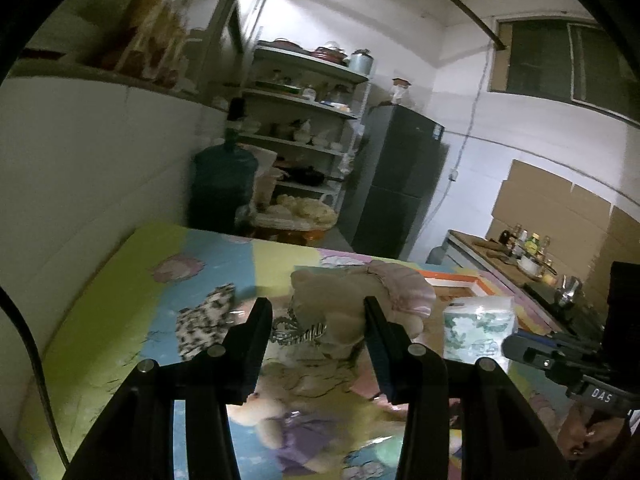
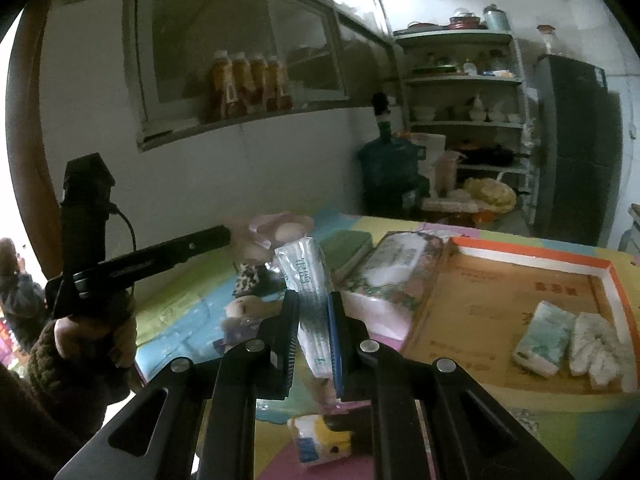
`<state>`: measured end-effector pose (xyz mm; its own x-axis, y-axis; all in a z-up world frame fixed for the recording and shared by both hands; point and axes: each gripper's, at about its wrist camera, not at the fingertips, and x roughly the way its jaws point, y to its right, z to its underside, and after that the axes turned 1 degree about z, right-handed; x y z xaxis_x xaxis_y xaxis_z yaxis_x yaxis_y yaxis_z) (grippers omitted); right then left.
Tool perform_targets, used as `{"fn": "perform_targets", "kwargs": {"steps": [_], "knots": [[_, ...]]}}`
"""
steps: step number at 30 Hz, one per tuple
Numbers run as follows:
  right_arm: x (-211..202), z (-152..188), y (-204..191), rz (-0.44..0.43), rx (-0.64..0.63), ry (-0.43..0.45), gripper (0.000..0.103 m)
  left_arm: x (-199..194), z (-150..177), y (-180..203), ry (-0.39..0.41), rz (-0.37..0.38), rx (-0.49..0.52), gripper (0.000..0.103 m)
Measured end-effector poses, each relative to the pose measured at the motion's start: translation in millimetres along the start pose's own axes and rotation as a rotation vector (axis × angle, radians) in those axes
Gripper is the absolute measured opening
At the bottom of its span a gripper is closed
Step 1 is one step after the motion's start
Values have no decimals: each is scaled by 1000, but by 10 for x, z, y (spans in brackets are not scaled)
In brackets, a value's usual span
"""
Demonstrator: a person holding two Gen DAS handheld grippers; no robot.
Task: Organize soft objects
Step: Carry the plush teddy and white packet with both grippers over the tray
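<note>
Right gripper is clamped on a soft, crinkly plastic tissue pack, held up off the glossy cartoon-print mat, w/ a shallow cardboard tray to its right holding a flat tissue packet and a nubby white cloth. Left gripper is spread wide, holding nothing, w/ a plush teddy bear beyond its fingers, maybe touching; blurry.

Left claw jaws spread wide, nothing gripped; right claw jaws nearly closed, pinching packet
</note>
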<state>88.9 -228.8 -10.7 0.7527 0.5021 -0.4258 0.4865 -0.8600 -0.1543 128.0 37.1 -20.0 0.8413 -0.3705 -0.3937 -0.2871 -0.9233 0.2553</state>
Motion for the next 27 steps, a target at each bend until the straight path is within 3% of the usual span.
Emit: {"fn": "perform_targets", "kwargs": {"steps": [15,27], "knots": [[-422,40,451,122,58,51,14,356,-122,541,-25,100,40,46],[-794,69,937,242,85,80,14,665,-175,939,-53,134,35,46]]}}
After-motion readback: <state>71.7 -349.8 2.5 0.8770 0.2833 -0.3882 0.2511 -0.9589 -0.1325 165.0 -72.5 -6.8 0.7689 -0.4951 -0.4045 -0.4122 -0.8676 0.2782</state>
